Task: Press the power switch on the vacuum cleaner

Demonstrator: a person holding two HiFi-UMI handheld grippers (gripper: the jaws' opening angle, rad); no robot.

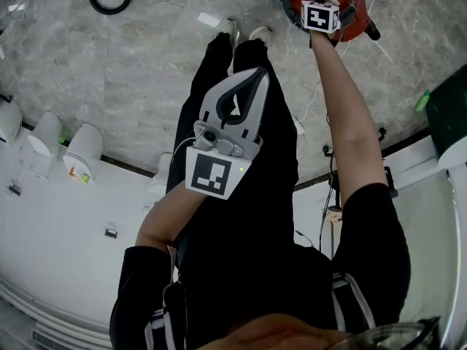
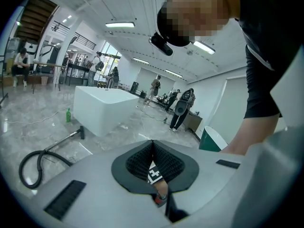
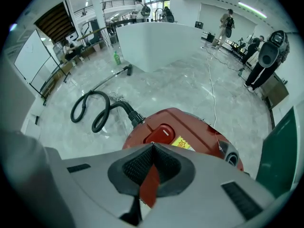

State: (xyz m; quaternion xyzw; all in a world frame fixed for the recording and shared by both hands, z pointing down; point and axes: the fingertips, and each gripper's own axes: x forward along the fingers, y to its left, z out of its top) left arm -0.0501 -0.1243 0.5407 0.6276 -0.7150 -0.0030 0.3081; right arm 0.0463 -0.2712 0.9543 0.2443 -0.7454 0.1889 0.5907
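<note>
right gripper (image 3: 152, 145): jaws are pressed together tip to tip, with nothing gripped. it is held low over the red vacuum cleaner (image 3: 192, 127), which stands on the marble floor (image 3: 190, 87) ahead of the person's shoes (image 1: 226, 28). a raised red pad (image 3: 161, 133) with a white mark is seen just beyond the jaw tips; it may be the power switch, but this is not clear. contact between tips and housing cannot be judged. a black hose (image 3: 95, 109) is looped on the floor to the vacuum's left.

left gripper (image 1: 257, 75): it is held in front of the torso, jaws clenched and empty, well apart from the vacuum.
</note>
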